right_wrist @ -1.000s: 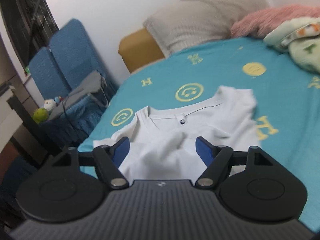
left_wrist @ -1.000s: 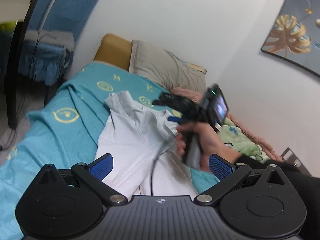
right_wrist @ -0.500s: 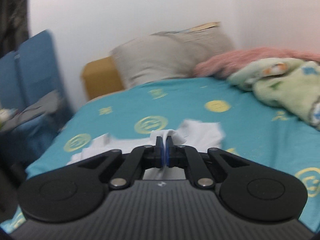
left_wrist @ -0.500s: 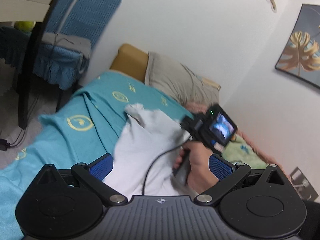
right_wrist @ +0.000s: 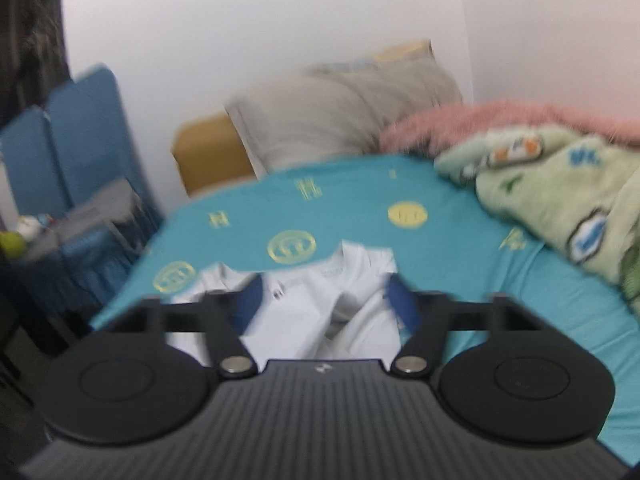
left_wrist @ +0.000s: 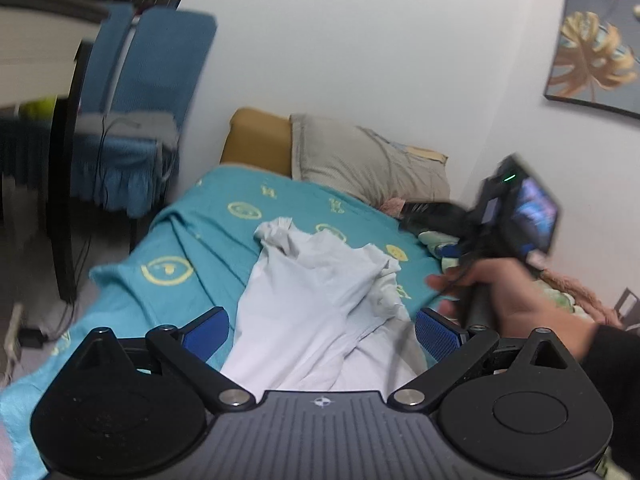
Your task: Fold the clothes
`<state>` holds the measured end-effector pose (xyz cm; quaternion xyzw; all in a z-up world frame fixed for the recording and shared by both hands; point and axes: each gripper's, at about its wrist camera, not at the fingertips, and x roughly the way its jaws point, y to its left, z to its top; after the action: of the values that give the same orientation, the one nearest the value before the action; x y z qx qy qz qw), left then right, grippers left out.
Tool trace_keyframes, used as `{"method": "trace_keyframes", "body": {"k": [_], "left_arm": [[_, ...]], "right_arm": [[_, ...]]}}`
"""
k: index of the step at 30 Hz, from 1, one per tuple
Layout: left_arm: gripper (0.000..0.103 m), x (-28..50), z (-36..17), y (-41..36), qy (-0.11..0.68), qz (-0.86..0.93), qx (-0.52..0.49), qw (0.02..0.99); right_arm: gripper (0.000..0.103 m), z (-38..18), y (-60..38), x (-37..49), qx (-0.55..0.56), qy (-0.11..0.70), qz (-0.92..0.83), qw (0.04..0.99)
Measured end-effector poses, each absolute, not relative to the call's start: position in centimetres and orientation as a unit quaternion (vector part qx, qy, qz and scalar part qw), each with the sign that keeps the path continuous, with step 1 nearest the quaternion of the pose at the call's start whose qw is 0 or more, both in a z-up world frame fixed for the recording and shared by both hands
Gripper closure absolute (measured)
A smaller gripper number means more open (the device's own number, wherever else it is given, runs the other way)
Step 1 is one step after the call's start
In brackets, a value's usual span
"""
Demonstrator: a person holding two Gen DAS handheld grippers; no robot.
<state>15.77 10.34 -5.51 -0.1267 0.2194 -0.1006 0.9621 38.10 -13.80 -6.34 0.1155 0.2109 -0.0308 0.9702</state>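
A white T-shirt [left_wrist: 316, 280] lies crumpled on the teal bed sheet [left_wrist: 208, 216], its right side folded over the middle. My left gripper [left_wrist: 322, 332] is open just above the shirt's near end, with nothing pinched. In the right wrist view the shirt [right_wrist: 320, 292] lies below my right gripper [right_wrist: 326, 300], whose jaws are opening; the cloth shows between the blue pads but they do not press on it. A hand [left_wrist: 500, 292] holds the right gripper up at the shirt's right side, blurred.
A grey pillow [left_wrist: 360, 160] and a mustard cushion [left_wrist: 256, 136] are at the head of the bed. A green blanket [right_wrist: 560, 192] and a pink one [right_wrist: 500, 116] lie along the wall side. A blue chair [left_wrist: 160, 80] and a dark table leg [left_wrist: 64, 200] stand left of the bed.
Half a second ago my right gripper was shut on a fold of the shirt; it now stands wide, the fold lies loose, and the hand has lifted to the right.
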Motion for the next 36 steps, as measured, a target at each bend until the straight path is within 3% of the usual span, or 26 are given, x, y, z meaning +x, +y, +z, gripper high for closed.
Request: {"method": "trace_keyframes", "body": {"k": [8, 18, 24, 27, 36], "left_arm": [[0.002, 11.4, -3.5, 8.6, 0.202, -0.104, -0.075, 0.971], [0.002, 3.8, -2.3, 7.2, 0.209, -0.102, -0.059, 0.971], [0.001, 0.8, -2.3, 5.7, 0.223, -0.129, -0.031, 0.966], [0.005, 0.9, -3.0, 6.2, 0.28, -0.163, -0.072, 0.943], [0.002, 4.6, -2.4, 14.0, 0.374, -0.121, -0.192, 0.899]], "right_arm": [[0.023, -0.7, -14.9, 24.2, 0.124, 0.206, 0.025, 0.97], [0.023, -1.7, -15.4, 5.2, 0.08, 0.222, 0.034, 0.971], [0.023, -2.8, -17.1, 2.1, 0.134, 0.226, 0.047, 0.964], [0.023, -3.5, -17.2, 1.7, 0.115, 0.23, 0.04, 0.965], [0.023, -5.4, -17.6, 1.5, 0.13, 0.272, 0.042, 0.952]]}}
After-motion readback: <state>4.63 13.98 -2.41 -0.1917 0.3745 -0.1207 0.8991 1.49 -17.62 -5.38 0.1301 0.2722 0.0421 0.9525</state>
